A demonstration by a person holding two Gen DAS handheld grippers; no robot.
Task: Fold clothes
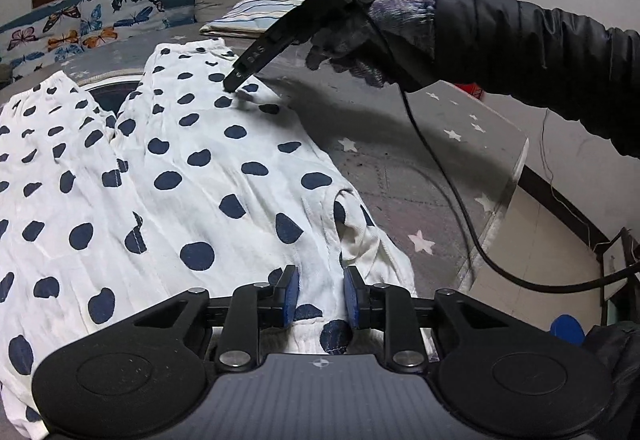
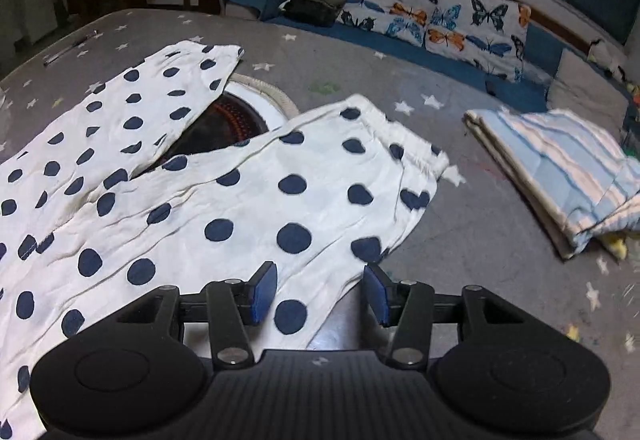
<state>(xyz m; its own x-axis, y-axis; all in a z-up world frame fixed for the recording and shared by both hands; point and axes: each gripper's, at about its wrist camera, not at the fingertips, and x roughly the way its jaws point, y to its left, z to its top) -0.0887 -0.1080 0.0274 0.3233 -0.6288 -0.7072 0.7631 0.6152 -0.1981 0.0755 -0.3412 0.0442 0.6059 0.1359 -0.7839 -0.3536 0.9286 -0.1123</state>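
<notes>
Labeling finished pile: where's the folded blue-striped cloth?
Right wrist view: the folded blue-and-white striped cloth lies on the grey star-print cover, right of the white navy-dotted trousers.

The left gripper (image 1: 319, 294) sits at the bottom centre of the left wrist view, its blue pads (image 1: 291, 292) drawn close and pinching a bunched fold of cloth. In the upper right of that view a gloved hand (image 1: 360, 39) in a black sleeve (image 1: 532, 43) tilts the right gripper (image 2: 320, 294) downward, fingertips low; its jaws stand apart, unclamped.
</notes>
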